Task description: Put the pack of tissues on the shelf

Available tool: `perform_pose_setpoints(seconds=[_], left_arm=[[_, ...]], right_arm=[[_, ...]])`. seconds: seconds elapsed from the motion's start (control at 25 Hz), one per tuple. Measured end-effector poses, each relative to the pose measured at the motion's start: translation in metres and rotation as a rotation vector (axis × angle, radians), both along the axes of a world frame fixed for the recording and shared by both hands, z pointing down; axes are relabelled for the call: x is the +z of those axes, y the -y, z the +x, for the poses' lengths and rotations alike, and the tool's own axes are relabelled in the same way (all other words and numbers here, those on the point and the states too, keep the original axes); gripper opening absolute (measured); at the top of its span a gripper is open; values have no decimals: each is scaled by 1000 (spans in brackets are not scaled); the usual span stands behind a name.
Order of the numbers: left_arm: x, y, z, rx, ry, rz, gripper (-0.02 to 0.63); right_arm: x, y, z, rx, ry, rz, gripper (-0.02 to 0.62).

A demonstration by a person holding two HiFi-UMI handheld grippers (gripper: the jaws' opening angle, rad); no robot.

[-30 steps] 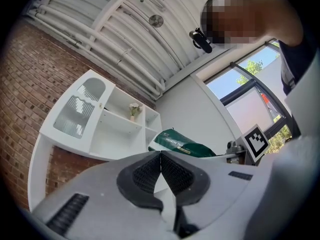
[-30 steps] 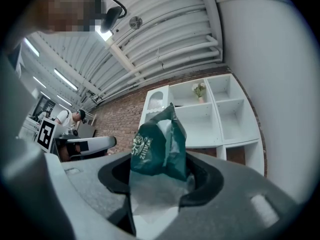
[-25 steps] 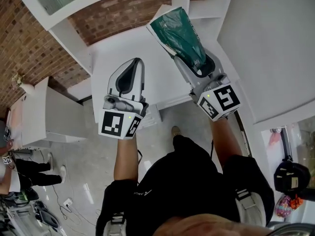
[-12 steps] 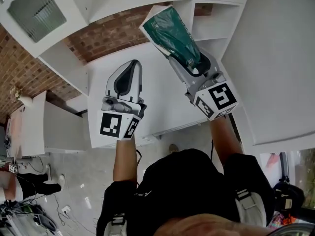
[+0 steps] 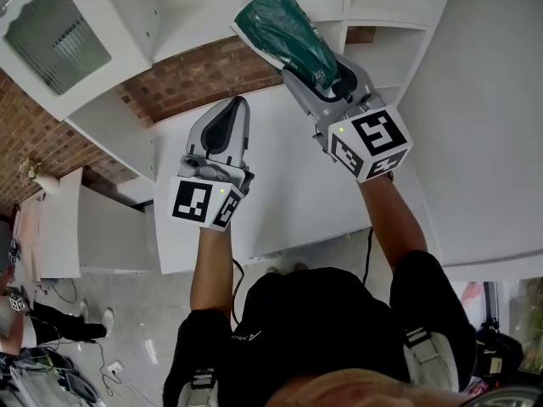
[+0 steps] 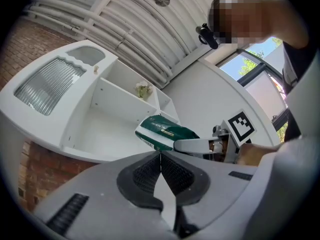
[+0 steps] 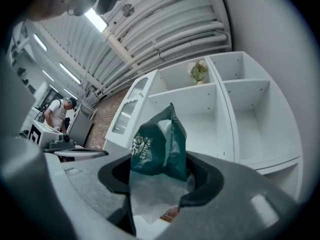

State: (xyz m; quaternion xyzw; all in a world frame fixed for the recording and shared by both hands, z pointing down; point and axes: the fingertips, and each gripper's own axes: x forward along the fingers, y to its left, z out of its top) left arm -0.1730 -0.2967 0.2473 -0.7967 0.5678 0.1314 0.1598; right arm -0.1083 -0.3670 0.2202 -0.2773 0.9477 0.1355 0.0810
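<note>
glossy plastic wrap on the pack of tissues, smooth white shelf, rough brick wall.

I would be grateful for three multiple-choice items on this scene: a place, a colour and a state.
1. Where is the pack of tissues?
A) on the floor
B) held in the right gripper
C) on a chair

2. What colour is the pack?
A) red
B) yellow
C) dark green

3. How is the left gripper?
A) shut, with nothing in it
B) wide open
C) shut on a cup

Answers:
1 B: the right gripper view shows its jaws clamping the pack.
2 C: it is dark green in every view.
3 A: the left gripper view shows its jaws together and empty.
</note>
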Motion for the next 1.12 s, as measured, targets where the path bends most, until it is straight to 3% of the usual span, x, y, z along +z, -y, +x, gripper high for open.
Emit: perform_pose_setpoints(seconds=[0.56, 1.12], left_arm=[[-13, 43, -26, 85, -1, 1, -2], [-4, 59, -34, 116, 8, -12, 0]], right_arm=[[-40, 76, -44, 124, -154, 24, 230], [-38, 150, -95, 145, -378, -153, 233]])
